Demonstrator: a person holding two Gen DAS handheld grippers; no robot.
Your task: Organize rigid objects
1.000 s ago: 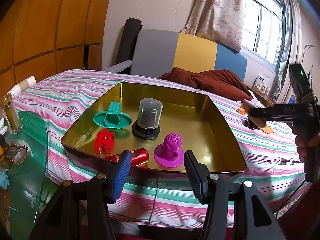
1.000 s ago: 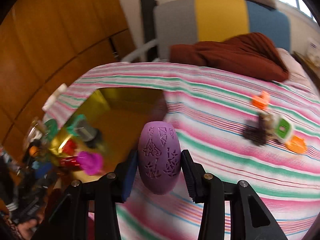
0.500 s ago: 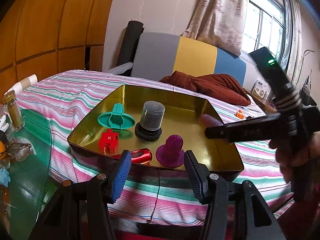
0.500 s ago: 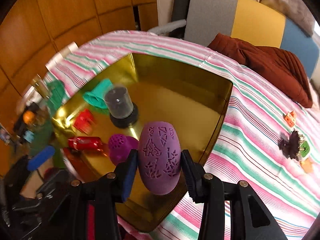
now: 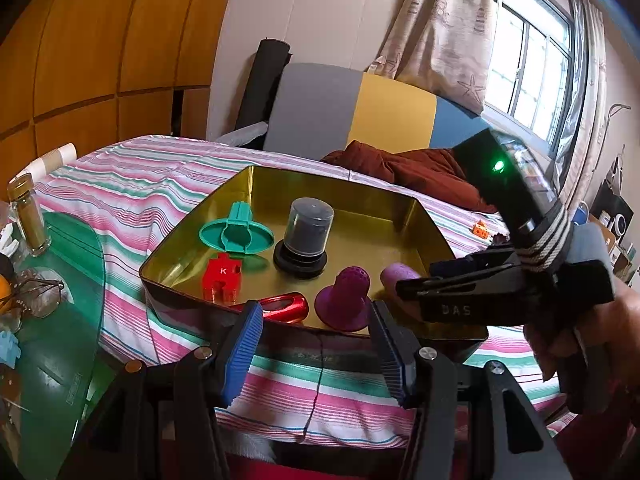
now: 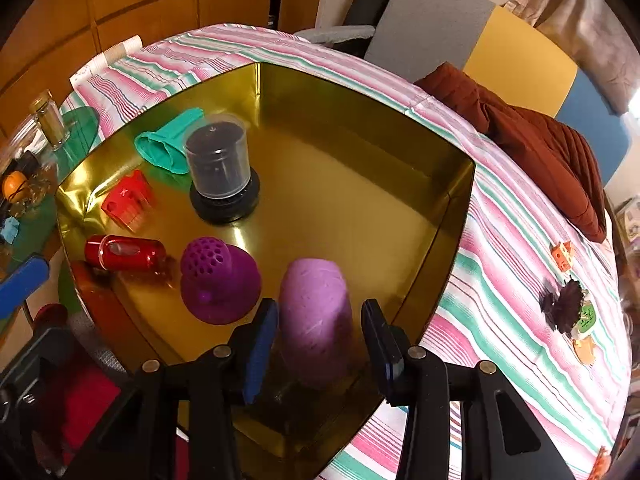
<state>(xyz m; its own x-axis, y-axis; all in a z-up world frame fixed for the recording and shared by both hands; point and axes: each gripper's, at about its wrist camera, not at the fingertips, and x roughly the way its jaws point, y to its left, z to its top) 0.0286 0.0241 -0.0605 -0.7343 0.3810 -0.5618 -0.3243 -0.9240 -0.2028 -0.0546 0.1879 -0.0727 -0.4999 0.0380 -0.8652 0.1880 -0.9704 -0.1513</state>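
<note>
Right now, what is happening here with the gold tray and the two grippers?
A person is sorting small objects into the gold tray on a striped bedspread. The right gripper holds a lilac egg-shaped piece low over the tray's near corner, beside the purple perforated cone; whether it touches the floor is unclear. The left gripper is open and empty at the tray's near edge. A few small items lie on the bed.

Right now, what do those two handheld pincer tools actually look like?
Both are black plastic clamps with two ribbed blue pads. The left gripper shows silver screws at its joints. The right gripper carries a black box with a green light, striped strapping round it and pale lettering on its side.
</note>
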